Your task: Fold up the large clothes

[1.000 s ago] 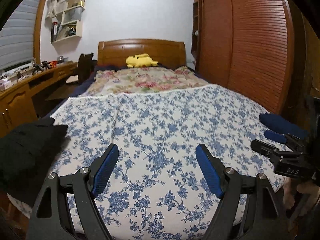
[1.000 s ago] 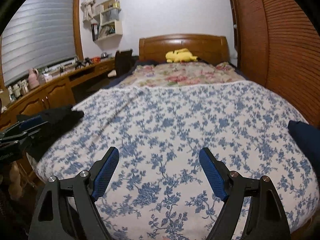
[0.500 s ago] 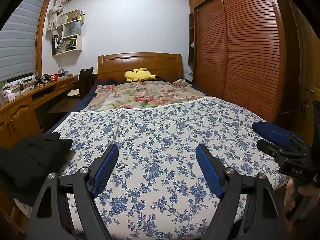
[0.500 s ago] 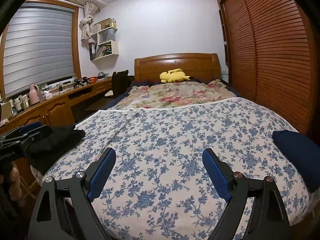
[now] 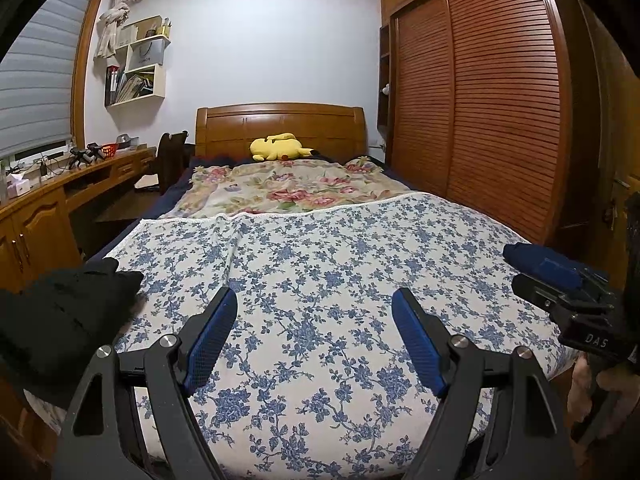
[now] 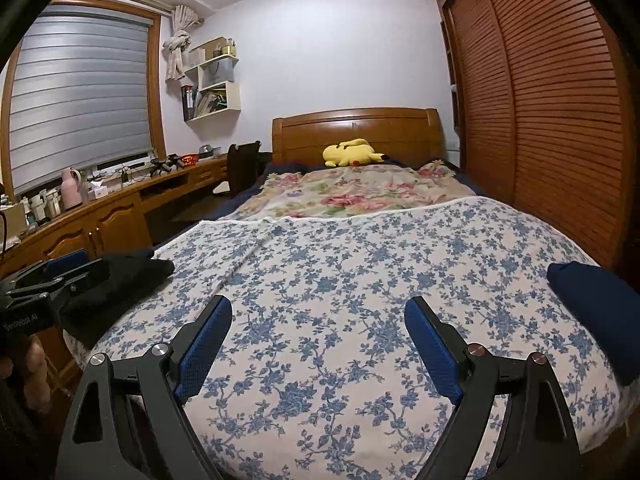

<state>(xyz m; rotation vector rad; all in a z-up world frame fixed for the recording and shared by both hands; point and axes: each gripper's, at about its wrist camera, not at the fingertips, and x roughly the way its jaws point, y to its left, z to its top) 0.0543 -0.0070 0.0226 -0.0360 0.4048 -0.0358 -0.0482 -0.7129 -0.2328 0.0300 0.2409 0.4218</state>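
Two pairs of tongs hang released above a wooden-framed bed (image 5: 280, 120) under a blue-flowered white bedspread (image 5: 320, 280).

A black folded garment (image 5: 60, 320) lies on the bedspread's left edge, a navy folded garment (image 6: 592, 312) on its right edge; left tongs (image 5: 314, 338) and right tongs (image 6: 318, 344) gape wide, empty, touching neither.

Matt floral cloth bedspread (image 5: 320, 280), glossy slatted wood wardrobe (image 5: 500, 100), soft black cloth garment (image 5: 60, 320).
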